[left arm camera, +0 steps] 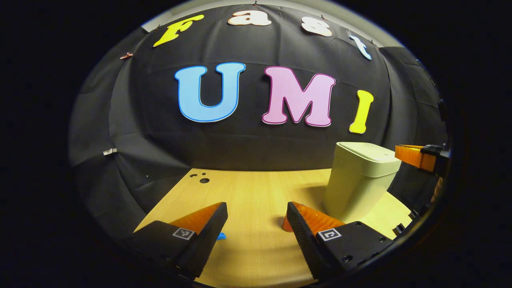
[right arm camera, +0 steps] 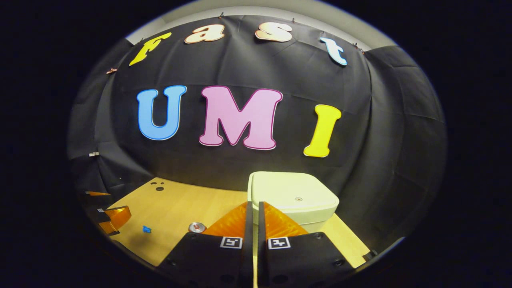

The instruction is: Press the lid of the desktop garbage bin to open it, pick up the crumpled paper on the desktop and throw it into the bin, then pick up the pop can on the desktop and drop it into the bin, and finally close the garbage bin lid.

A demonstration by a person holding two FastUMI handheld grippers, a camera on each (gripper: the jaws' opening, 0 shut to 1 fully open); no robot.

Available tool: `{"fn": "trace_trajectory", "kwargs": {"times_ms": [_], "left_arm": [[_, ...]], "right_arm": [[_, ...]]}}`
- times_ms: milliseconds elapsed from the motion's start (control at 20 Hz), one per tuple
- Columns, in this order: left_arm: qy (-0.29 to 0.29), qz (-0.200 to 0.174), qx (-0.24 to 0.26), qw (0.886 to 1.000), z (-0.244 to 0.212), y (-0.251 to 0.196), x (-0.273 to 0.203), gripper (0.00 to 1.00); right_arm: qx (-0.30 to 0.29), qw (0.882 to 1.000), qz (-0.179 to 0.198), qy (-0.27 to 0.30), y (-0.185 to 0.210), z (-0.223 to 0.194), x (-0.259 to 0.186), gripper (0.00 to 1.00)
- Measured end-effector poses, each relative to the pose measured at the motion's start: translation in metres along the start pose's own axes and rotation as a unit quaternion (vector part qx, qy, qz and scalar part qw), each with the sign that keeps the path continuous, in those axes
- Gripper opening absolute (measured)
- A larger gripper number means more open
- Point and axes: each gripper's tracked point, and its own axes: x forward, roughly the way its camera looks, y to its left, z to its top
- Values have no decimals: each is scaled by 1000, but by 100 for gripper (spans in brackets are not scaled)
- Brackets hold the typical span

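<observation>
1. My right gripper [right arm camera: 253,208], fingers pressed together on nothing, hovers just short of the garbage bin lid [right arm camera: 294,195], which lies dead ahead and slightly below

2. My left gripper [left arm camera: 256,218] hangs spread wide and empty over the desktop [left arm camera: 256,188], the bin [left arm camera: 358,180] off to its right

3. The pop can [right arm camera: 197,227] stands left of my right gripper; the lid looks closed, so pressing it falls to my right
</observation>
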Motion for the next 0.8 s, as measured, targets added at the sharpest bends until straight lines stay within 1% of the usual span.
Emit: {"fn": "trace_trajectory", "kwargs": {"times_ms": [50,150,200,300,350,550,650,800], "left_arm": [[1,-2,0,1000,0,-1,1,96],[2,-5,3,1000,-1,-4,1,96],[4,-7,4,1000,-1,-7,2,96],[4,-9,8,1000,-1,-10,1,96],[5,-10,10,1000,-2,-12,0,96],[12,-8,11,1000,-6,-14,-3,96],[14,-4,11,1000,-7,-14,-3,96],[18,-1,9,1000,-11,-15,-5,96]], "right_arm": [[3,1000,7,1,0,0,0,7],[15,999,36,18,8,-3,0,5],[23,999,44,22,8,-4,-1,7],[20,999,41,24,-1,0,3,2],[16,999,39,24,-5,2,5,5],[-7,999,35,25,-19,7,19,5],[-18,999,39,27,-24,11,26,5],[-11,999,34,21,-36,19,38,5]]}}
